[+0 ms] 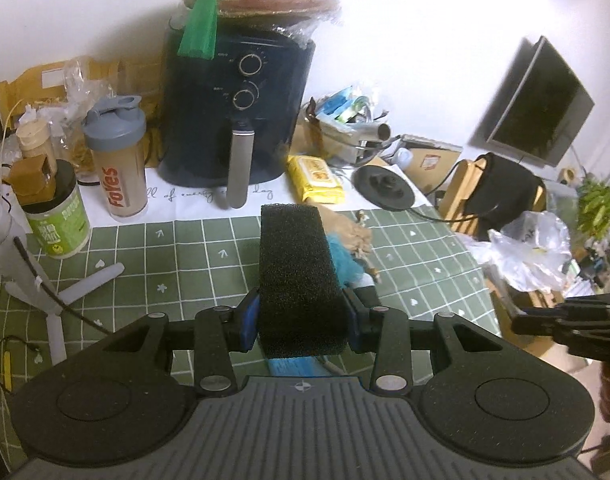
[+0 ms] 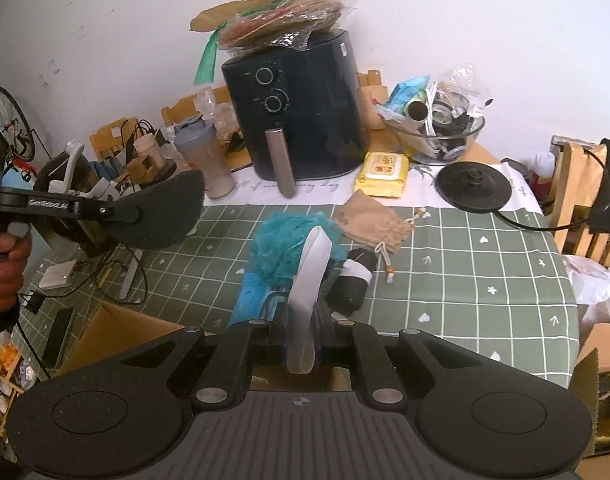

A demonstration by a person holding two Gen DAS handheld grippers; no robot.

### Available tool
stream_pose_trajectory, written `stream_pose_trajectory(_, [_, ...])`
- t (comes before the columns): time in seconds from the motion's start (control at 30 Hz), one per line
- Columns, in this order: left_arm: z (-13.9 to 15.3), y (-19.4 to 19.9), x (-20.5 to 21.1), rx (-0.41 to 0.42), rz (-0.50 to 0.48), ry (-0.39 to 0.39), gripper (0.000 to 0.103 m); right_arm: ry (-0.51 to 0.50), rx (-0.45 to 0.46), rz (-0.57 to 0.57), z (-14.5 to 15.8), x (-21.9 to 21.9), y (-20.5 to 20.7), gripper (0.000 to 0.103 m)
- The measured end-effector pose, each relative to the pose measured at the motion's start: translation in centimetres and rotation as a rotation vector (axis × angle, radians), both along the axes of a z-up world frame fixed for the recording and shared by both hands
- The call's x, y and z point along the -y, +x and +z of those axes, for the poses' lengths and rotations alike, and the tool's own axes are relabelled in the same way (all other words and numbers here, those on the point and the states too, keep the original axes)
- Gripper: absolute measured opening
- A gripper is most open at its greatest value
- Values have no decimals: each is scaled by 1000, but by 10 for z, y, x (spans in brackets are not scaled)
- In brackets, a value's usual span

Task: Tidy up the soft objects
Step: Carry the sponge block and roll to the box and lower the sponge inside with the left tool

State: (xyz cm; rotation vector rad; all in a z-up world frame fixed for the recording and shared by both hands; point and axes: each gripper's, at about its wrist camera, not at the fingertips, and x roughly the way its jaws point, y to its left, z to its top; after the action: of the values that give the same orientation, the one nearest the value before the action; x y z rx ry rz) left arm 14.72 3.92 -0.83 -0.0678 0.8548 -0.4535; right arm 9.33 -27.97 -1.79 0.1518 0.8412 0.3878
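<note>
Left wrist: black sponge hides teal pouf (mostly)

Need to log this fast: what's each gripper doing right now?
Left gripper: closed on the black sponge.
Right gripper: closed on the white elastic band.

Right gripper: a white elastic band is being clamped between its nearly closed jaws, standing upright.
Ahead of the tool: a teal mesh pouf, a black rolled cloth and a beige drawstring pouch are being left lying on the green checked tablecloth.
Left of the tool: a dark sponge is being held up by the left gripper, gripped by a hand.
Below left: a cardboard box is being shown partly.
</note>
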Motion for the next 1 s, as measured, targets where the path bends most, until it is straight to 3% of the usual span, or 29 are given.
stream_pose_trajectory(0.57, [27,-77,-7,34,20,-34,40,-1,-16,27,5,-21,-24,14])
stream_pose_trajectory(1.0, [14,-125,4,9,-6,-8,40,-6,-2,29,12,-29,-48,14])
